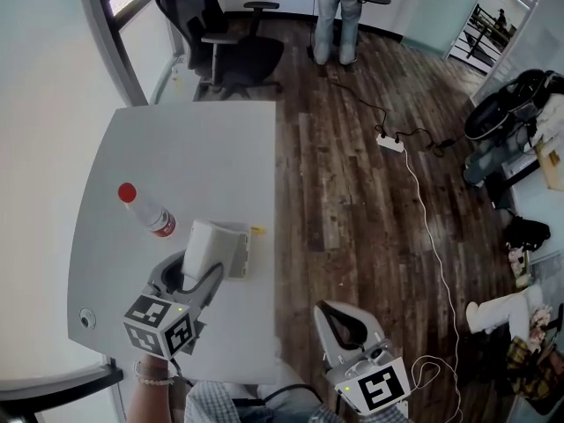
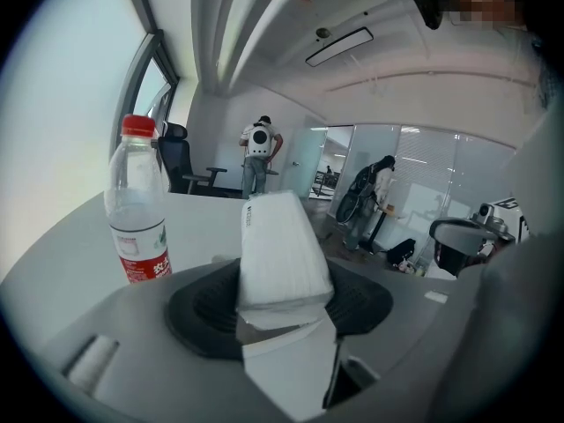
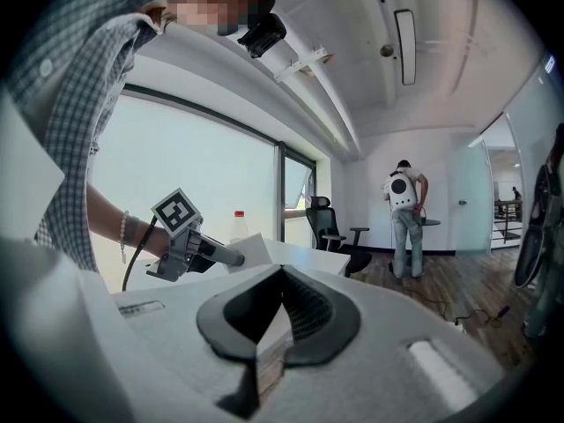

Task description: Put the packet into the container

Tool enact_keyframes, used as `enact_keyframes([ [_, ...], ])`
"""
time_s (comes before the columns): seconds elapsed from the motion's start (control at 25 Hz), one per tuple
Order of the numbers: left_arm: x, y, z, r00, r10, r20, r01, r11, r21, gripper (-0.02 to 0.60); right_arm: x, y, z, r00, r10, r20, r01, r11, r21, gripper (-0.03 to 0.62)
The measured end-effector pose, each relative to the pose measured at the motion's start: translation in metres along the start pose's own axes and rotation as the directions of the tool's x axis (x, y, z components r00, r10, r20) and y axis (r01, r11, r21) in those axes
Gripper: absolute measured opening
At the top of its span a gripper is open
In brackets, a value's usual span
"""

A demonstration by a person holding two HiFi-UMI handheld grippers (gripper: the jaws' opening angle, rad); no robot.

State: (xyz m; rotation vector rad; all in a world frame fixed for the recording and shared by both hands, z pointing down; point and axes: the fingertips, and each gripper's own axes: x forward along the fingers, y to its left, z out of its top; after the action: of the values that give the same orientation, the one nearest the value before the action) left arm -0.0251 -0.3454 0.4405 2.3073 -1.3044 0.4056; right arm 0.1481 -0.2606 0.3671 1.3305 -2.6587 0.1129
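Note:
A white packet (image 1: 203,243) stands upright between the pads of my left gripper (image 1: 197,270), which is shut on it near the table's front right corner. In the left gripper view the packet (image 2: 278,249) fills the middle, and its lower end sits deep between the jaws. A pale open container (image 1: 239,252) sits on the table right beside and partly behind the packet. My right gripper (image 1: 345,322) hangs off the table over the wooden floor, its jaws meeting at the tips with nothing in them.
A clear bottle with a red cap (image 1: 146,210) stands left of the packet on the white table (image 1: 194,148). A small yellow item (image 1: 256,230) lies by the table's right edge. An office chair (image 1: 225,47) and a person (image 1: 337,16) are beyond the table.

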Motion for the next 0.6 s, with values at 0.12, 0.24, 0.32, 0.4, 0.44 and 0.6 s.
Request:
enact_keyframes([
  [0.12,0.008,0.005,-0.006,1.000,0.007,-0.030,-0.007,1.000,-0.002,0.265,0.001,-0.003,-0.001,1.000,-0.013,-0.006,0.013,1.000,0.005,-0.002],
  [0.24,0.014,0.011,-0.014,0.998,0.018,-0.055,-0.018,1.000,-0.007,0.265,0.002,-0.003,-0.004,1.000,-0.020,-0.015,0.020,1.000,0.005,-0.002],
  [0.32,0.018,0.014,-0.019,0.997,0.030,-0.072,-0.030,1.000,-0.003,0.265,0.001,-0.002,-0.006,1.000,-0.021,-0.020,0.021,1.000,0.006,-0.002],
  [0.4,0.022,0.017,-0.022,0.995,0.044,-0.086,-0.043,0.999,0.007,0.267,0.001,-0.002,-0.008,0.999,-0.024,-0.024,0.024,1.000,0.009,-0.002],
  [0.44,0.024,0.019,-0.025,0.994,0.051,-0.093,-0.050,0.999,0.014,0.267,0.001,-0.002,-0.009,0.999,-0.025,-0.024,0.025,1.000,0.011,-0.002],
  [0.6,0.034,0.026,-0.038,0.985,0.074,-0.153,-0.065,0.996,0.063,0.270,0.001,-0.001,-0.015,0.999,-0.034,-0.036,0.035,0.999,0.023,-0.002],
])
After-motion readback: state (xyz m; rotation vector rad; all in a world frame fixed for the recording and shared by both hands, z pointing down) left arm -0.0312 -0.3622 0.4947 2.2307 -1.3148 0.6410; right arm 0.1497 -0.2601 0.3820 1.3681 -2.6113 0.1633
